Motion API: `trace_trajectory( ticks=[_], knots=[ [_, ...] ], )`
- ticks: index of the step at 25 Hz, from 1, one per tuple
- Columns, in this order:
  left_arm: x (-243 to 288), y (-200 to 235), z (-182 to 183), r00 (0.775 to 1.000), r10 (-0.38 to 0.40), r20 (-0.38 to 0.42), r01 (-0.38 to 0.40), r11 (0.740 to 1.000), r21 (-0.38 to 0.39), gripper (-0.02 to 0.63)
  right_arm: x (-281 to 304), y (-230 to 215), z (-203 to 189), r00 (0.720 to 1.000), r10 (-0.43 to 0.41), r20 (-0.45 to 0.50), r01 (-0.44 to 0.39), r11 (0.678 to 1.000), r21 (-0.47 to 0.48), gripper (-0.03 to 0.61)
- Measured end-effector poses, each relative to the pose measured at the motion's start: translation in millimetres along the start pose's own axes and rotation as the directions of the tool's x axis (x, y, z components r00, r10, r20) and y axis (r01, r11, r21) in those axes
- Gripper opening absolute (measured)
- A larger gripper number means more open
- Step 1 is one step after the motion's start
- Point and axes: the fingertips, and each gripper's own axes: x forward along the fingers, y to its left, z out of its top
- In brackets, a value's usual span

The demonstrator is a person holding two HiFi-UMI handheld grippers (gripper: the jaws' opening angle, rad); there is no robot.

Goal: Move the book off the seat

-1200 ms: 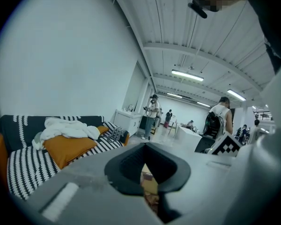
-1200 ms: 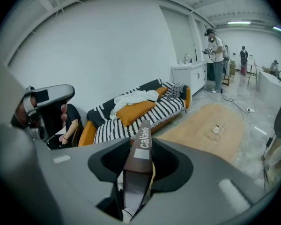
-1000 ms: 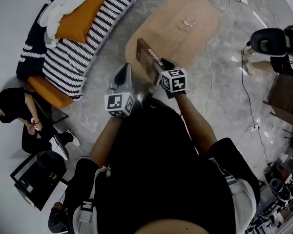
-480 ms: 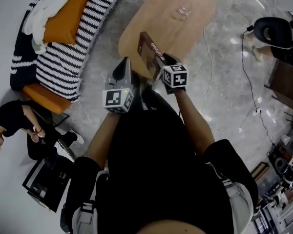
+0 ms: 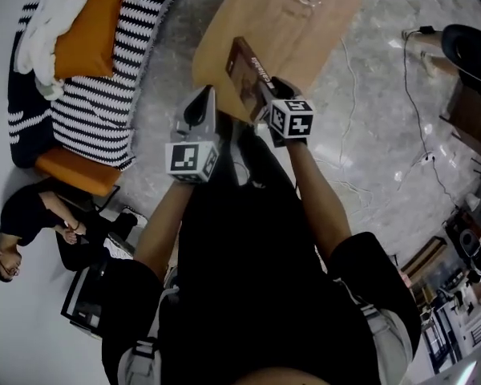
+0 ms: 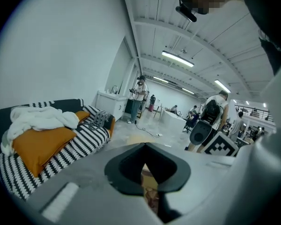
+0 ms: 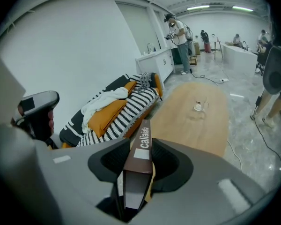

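Two bare forearms reach forward from the person's black top in the head view, side by side, each ending in a gripper with its marker cube facing up. The left gripper (image 5: 201,107) points ahead over the grey floor (image 5: 369,135). Its jaws are drawn to a single point, just left of the book (image 5: 245,74) and clear of it. The right gripper (image 5: 264,103) slants downward and is clamped on the near end of the book. The book is dark brown and stands on edge with its spine uppermost. It is seen against the near end of the oval wooden table (image 5: 313,38); whether it touches the top cannot be told. It is well apart from the striped sofa (image 5: 104,95), which lies at upper left with an orange cushion (image 5: 84,30) and a white blanket (image 5: 42,18) on it. A seated person (image 5: 32,227) is at the left edge.

Left gripper view: the jaw tips meet, and nothing is gripped between the pads. A narrow sliver of brown shows through the gap below the tips; what it is cannot be told. Sofa, cushion and blanket lie to the left.

Right gripper view: both pads press the covers of the book, which stands upright between them. Its spine faces the camera, bearing white lettering and a white label, and pale page edges show at the bottom end. Beyond it runs the table with a small clear object (image 7: 198,107) on top, the sofa to the left.
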Motion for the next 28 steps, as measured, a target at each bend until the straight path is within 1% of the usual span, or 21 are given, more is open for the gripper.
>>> trace_trajectory(
  ticks=[6,9,14,18,24,28],
  knots=[
    [43.0,23.2,6.3,0.999,-0.034,-0.037,0.034,0.999,0.021,0.006,27.0,-9.3,24.4,0.999,-0.018,0.035,0.015,0.994,0.104,0.153],
    [56.8,30.7,-1.1,0.998,-0.044,-0.042,0.045,0.999,0.016,0.006,41.7,-14.6,24.9,0.998,-0.029,0.047,0.022,0.990,0.137,0.153],
    [66.7,26.6,-34.4,0.996,-0.075,-0.054,0.075,0.997,0.005,0.006,56.1,-30.9,2.7,0.996,-0.039,0.077,0.023,0.980,0.197,0.153],
    [72.1,25.7,-55.3,0.995,-0.083,-0.057,0.083,0.997,-0.004,0.006,63.6,-42.3,-11.1,0.994,-0.036,0.103,0.009,0.969,0.247,0.153],
    [79.4,26.8,-70.0,0.995,-0.084,-0.060,0.083,0.996,-0.012,0.006,68.9,-52.2,-21.6,0.991,-0.030,0.131,-0.009,0.958,0.286,0.153],
    [84.3,25.6,-85.8,0.994,-0.087,-0.061,0.086,0.996,-0.027,0.006,75.3,-62.5,-35.3,0.986,-0.018,0.165,-0.042,0.935,0.353,0.153]
  ],
)
